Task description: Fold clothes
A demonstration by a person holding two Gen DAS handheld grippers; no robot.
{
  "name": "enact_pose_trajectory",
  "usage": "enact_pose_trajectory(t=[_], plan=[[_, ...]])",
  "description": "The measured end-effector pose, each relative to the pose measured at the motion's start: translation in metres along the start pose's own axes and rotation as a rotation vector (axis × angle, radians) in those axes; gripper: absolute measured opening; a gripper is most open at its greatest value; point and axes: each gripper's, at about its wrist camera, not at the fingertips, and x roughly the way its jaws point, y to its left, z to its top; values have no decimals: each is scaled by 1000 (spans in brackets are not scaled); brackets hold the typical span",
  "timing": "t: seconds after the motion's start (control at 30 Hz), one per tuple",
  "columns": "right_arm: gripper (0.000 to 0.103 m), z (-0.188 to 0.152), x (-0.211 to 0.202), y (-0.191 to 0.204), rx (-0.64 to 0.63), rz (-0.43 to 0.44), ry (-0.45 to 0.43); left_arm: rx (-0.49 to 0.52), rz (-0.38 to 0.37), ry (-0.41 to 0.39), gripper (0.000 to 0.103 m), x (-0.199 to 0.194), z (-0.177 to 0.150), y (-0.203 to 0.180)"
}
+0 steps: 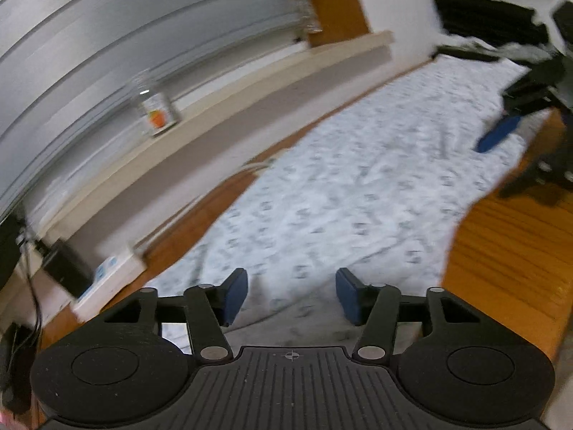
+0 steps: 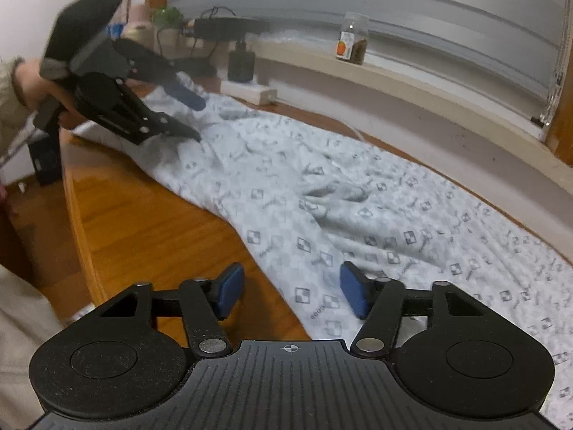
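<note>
Surroundings: a wooden table carries the work; behind it runs a pale window ledge under grey slatted blinds. A glass jar with an orange label stands on the ledge at 1 o'clock in the right wrist view. A white power strip lies on the table at 11 o'clock, a black adapter plugged in upright.
Obstruction: nothing lies on the cloth between the two grippers.
Garment: a white garment with a small grey square print lies spread along the table from 10 to 4 o'clock, rumpled, with a bunched ridge near its middle.
Left gripper: jaws apart, nothing between them, above one end of the garment.
Right gripper: jaws apart and empty, straddling the garment's near edge.
Right wrist view only: the left gripper from outside at 10 o'clock, a hand gripping it, and a green plant beyond.
Left wrist view only: the right gripper at 2 o'clock, blurred, and dark folded items past the garment's far end.
</note>
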Motion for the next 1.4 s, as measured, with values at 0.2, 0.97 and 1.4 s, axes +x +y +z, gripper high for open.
enact_pose_trajectory(t=[0.2, 0.97, 1.4], plan=[[7, 5, -11, -9, 10, -59, -54, 12, -28, 3, 58, 11, 5, -11], [2, 98, 31, -49, -284, -409, -140, -139, 54, -130, 1, 41, 72, 63], [29, 104, 120, -78, -190, -340, 4, -293, 137, 27, 40, 66, -1, 133]])
